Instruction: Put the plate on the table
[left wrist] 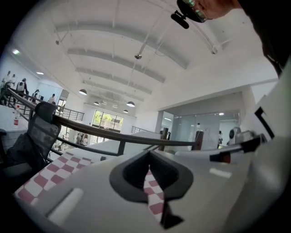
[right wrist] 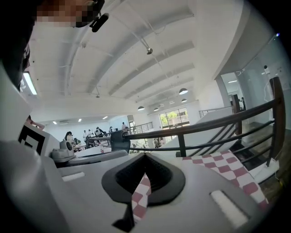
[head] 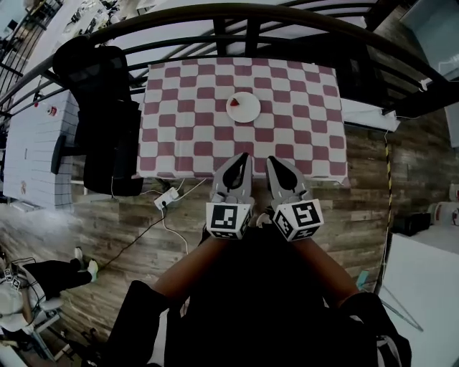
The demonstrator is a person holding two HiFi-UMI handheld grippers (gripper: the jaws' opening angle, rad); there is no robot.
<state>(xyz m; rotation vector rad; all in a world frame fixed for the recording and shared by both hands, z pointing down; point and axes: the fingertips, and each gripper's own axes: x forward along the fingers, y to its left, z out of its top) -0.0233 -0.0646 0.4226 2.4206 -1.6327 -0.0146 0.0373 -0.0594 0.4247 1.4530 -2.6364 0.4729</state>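
A white plate [head: 243, 107] with a small red piece on it rests on the far half of the table [head: 186, 136], which wears a red-and-white checked cloth. Both grippers hang side by side just short of the table's near edge, well away from the plate. My left gripper [head: 242, 156] has its jaws together with nothing in them; in its own view the left gripper [left wrist: 149, 154] shows only checked cloth [left wrist: 154, 193] through the slot. My right gripper [head: 274, 160] is likewise shut and empty, and the right gripper [right wrist: 145, 155] points over the cloth toward a railing [right wrist: 204, 129]. Neither gripper view shows the plate.
A black office chair [head: 107, 107] stands against the table's left side. A curved black railing [head: 251, 18] runs behind the table. A power strip with a cable [head: 166, 198] lies on the wooden floor near the table's front left. A white desk [head: 32, 143] stands further left.
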